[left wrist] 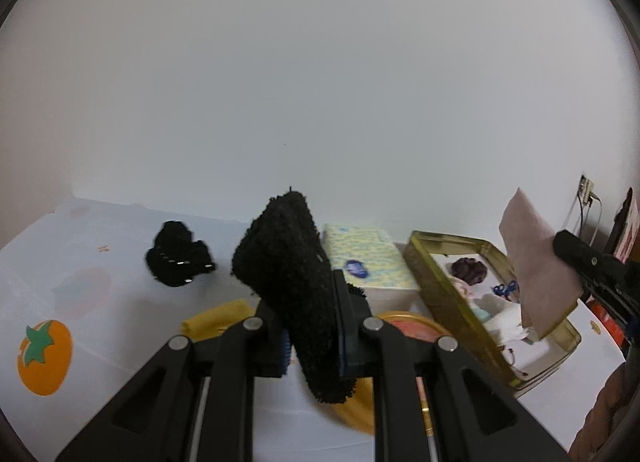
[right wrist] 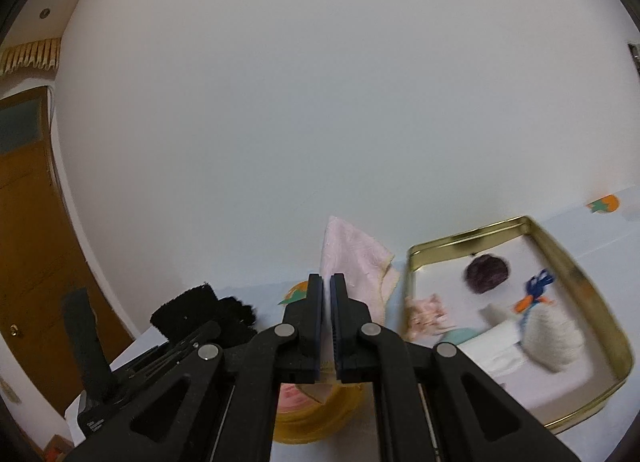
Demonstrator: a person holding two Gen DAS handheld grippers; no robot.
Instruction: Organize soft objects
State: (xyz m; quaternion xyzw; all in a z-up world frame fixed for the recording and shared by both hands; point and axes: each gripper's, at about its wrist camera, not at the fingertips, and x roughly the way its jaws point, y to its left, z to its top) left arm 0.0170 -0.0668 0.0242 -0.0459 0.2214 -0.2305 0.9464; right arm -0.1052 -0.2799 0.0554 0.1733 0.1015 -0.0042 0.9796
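Far left on the fruit-print tablecloth (left wrist: 120, 326) lies 1 loose black fuzzy piece (left wrist: 178, 260), beside it a folded yellow cloth (left wrist: 218, 320), then the left gripper (left wrist: 310, 336) clamped on a black fuzzy cloth (left wrist: 290, 282) raised above a yellow tub (right wrist: 312, 418), most of the fabric flopping free past the fingers, likely to slip or snag on the tub rim. Further right, past the tissue pack (left wrist: 366, 262), sits the gold tin tray (left wrist: 448, 302) already holding small soft items, with the right gripper (right wrist: 326, 326) pinched tight on a pink cloth (right wrist: 354, 266) just beside it; could drape over the tray wall if let go off-centre, or tangle with the black one, both grippers being near each other

Yellow bowl (right wrist: 320, 418) mostly hidden behind tongs, tin's (right wrist: 576, 262) contents blurred
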